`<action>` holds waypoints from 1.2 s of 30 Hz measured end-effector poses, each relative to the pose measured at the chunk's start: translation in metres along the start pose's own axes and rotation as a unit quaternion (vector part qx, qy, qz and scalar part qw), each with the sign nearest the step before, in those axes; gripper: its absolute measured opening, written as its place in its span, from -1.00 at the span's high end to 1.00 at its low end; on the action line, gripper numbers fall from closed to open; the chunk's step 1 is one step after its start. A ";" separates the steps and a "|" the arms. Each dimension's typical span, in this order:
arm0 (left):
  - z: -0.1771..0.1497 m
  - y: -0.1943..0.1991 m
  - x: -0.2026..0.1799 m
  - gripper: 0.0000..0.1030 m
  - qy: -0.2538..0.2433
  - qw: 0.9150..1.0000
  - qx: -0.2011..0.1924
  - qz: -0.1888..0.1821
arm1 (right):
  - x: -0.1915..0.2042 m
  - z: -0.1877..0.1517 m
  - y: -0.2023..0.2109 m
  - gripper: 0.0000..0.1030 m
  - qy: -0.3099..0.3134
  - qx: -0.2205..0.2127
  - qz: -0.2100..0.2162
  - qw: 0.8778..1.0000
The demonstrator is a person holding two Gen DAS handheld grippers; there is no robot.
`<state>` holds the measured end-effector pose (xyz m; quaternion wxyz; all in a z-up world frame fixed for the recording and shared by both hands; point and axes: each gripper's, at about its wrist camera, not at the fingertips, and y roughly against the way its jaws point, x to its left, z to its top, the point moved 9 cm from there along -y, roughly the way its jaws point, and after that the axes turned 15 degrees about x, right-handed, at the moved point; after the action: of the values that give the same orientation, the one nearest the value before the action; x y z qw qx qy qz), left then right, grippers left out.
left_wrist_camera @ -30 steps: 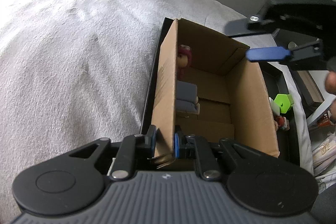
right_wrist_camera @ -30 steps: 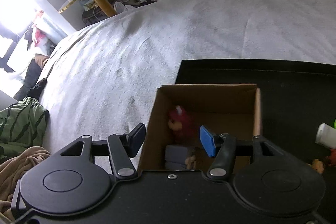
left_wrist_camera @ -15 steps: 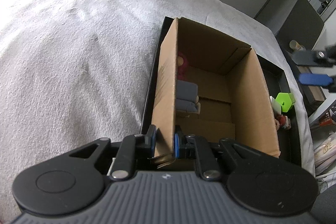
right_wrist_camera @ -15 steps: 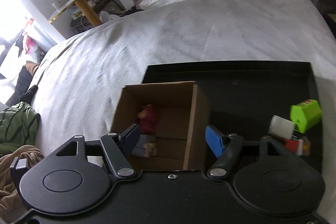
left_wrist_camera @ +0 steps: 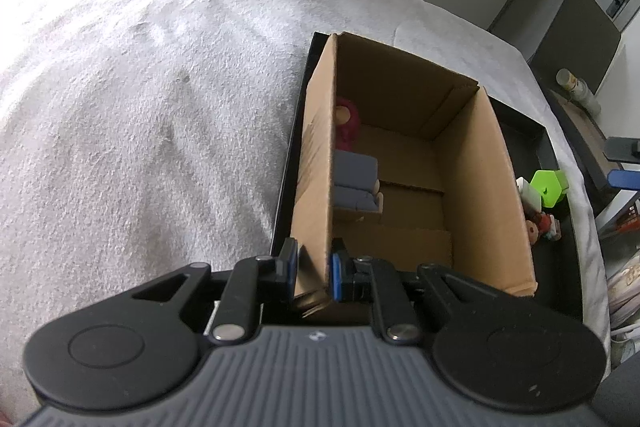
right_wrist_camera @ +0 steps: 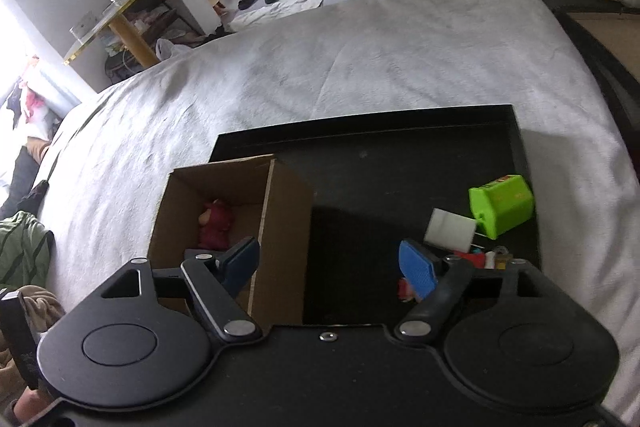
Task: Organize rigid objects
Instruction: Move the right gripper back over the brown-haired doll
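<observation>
An open cardboard box (left_wrist_camera: 476,187) stands on a black tray (right_wrist_camera: 400,155) on a grey bed. My left gripper (left_wrist_camera: 314,273) is shut on the box's near left wall. Inside lie a red figure (left_wrist_camera: 347,123) and grey blocks (left_wrist_camera: 354,183). The box (right_wrist_camera: 280,211) and red figure (right_wrist_camera: 216,223) also show in the right wrist view. My right gripper (right_wrist_camera: 328,265) is open and empty, above the tray beside the box. A green block (right_wrist_camera: 502,205), a white block (right_wrist_camera: 450,229) and small red toys (right_wrist_camera: 480,261) lie on the tray's right part.
The grey blanket (left_wrist_camera: 140,107) covers the bed around the tray. A dark bedside cabinet (left_wrist_camera: 576,39) with a cup stands at the right. A table (right_wrist_camera: 120,19), slippers and clothes lie beyond the bed.
My right gripper has moved rightward from over the box to over the tray, toward the green and white blocks. My left gripper has kept its hold on the box wall.
</observation>
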<state>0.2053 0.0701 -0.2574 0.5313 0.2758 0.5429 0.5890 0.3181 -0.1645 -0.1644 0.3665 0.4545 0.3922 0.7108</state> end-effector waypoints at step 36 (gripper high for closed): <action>0.003 -0.003 -0.007 0.75 -0.004 1.000 0.006 0.031 | -0.073 -0.029 -0.114 -0.48 -0.026 0.086 -0.091 0.992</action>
<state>0.2112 0.0639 -0.2575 0.5135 0.2973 0.5356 0.6009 0.3333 -0.1870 -0.3000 0.3990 0.4654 0.4820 0.6261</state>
